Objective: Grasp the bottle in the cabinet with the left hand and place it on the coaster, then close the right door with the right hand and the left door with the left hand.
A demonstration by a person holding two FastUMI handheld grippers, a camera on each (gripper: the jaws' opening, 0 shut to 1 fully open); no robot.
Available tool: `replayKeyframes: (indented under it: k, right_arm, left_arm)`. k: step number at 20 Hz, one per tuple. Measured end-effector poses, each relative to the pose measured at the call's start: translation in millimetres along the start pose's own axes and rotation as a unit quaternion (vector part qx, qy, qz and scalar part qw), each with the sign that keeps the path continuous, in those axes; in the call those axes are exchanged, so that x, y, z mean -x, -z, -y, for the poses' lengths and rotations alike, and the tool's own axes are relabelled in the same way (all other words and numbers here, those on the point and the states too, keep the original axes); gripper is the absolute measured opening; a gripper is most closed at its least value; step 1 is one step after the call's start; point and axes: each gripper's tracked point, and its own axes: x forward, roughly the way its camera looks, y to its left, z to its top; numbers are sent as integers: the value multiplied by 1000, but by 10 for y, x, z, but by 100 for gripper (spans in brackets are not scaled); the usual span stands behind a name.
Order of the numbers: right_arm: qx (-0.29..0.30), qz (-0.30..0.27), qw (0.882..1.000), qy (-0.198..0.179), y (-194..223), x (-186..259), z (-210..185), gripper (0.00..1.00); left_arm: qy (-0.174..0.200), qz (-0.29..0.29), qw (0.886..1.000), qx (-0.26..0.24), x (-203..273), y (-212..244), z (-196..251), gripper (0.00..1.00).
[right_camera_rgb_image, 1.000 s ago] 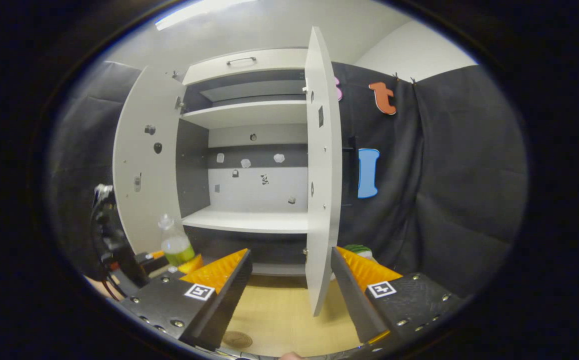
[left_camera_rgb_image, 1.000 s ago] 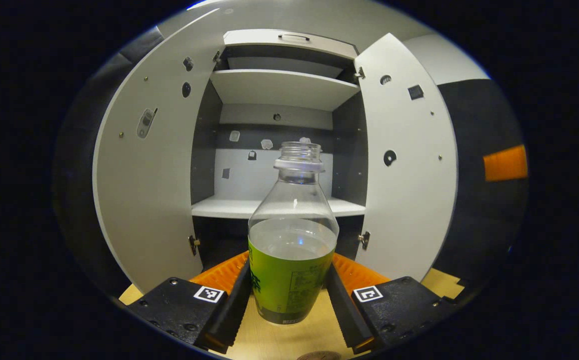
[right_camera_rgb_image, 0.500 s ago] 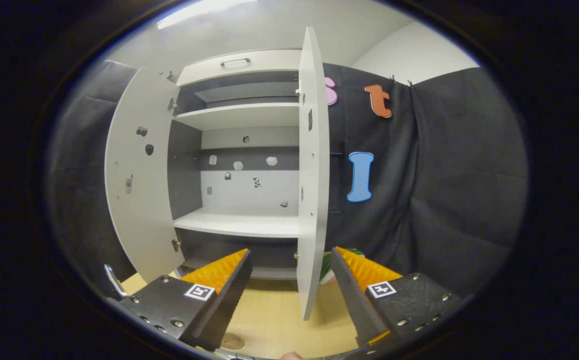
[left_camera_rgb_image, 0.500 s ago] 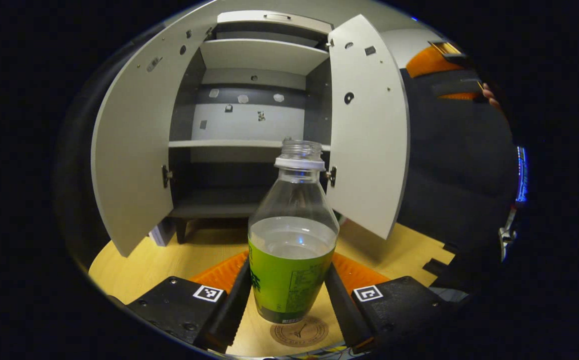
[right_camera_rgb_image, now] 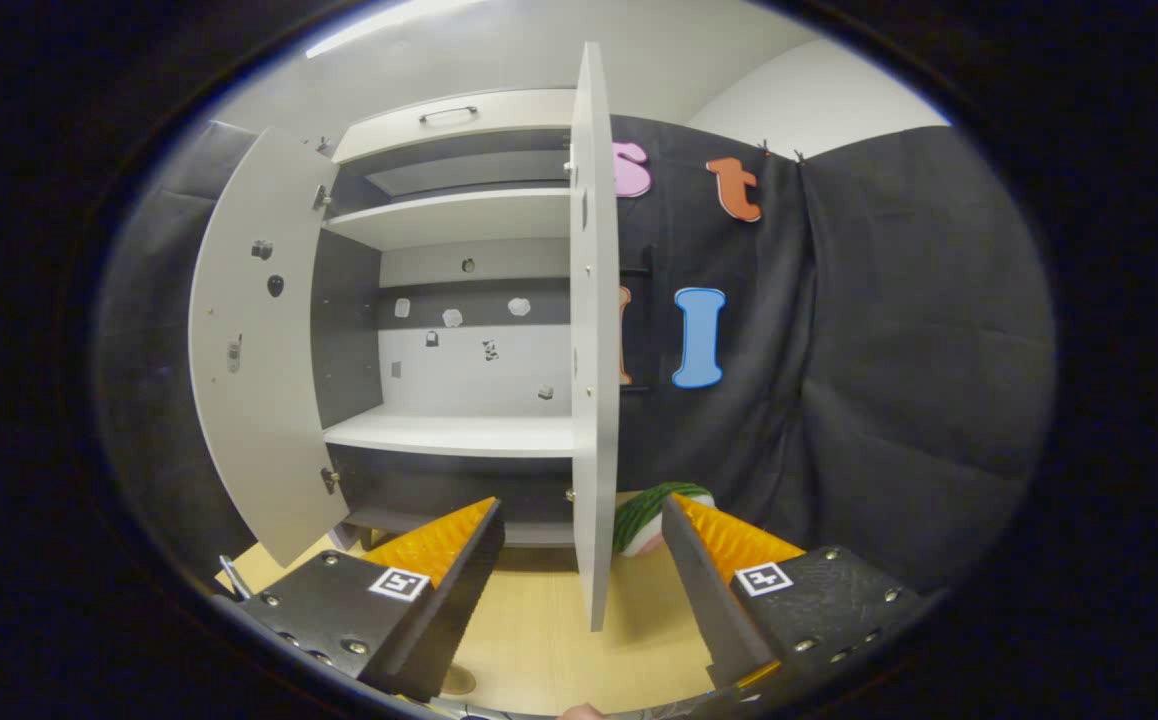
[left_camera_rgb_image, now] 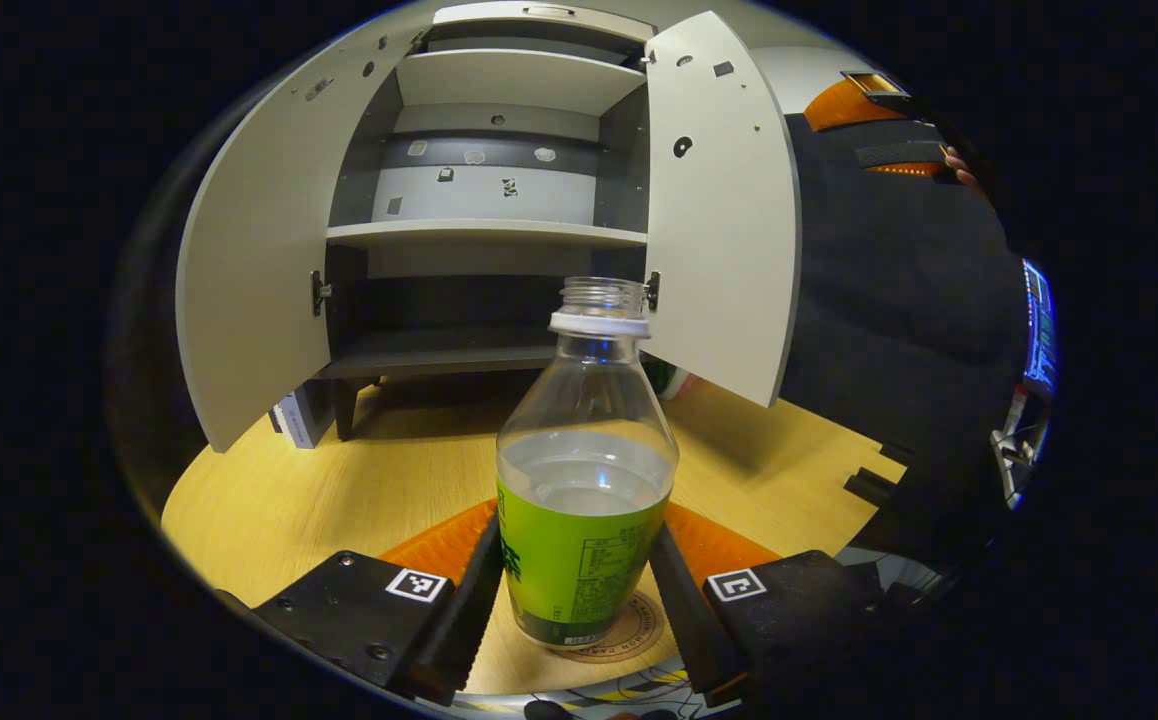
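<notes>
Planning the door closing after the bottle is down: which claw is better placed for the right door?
Right. The right claw is open with the right door's edge in front of the gap between its fingers. The left claw is shut on the bottle at the coaster.

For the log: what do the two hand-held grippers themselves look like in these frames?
Both match: the left hand-held gripper and right hand-held gripper each have two blocky black bodies with visible screws, a small square black-and-white marker on each, and ridged, tapering fingers.
</notes>
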Motion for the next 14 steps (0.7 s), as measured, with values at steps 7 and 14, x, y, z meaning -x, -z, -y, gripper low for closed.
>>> replayKeyframes:
  k: [7,14]
  right_arm:
    - [7,-26,1000,0,258,-29,86,95]
    - [22,-36,999,-4,260,-210,15,94]
  left_arm:
    - [31,16,999,-12,-126,-39,112,80]
    - [35,22,999,7,-110,147,159,80]
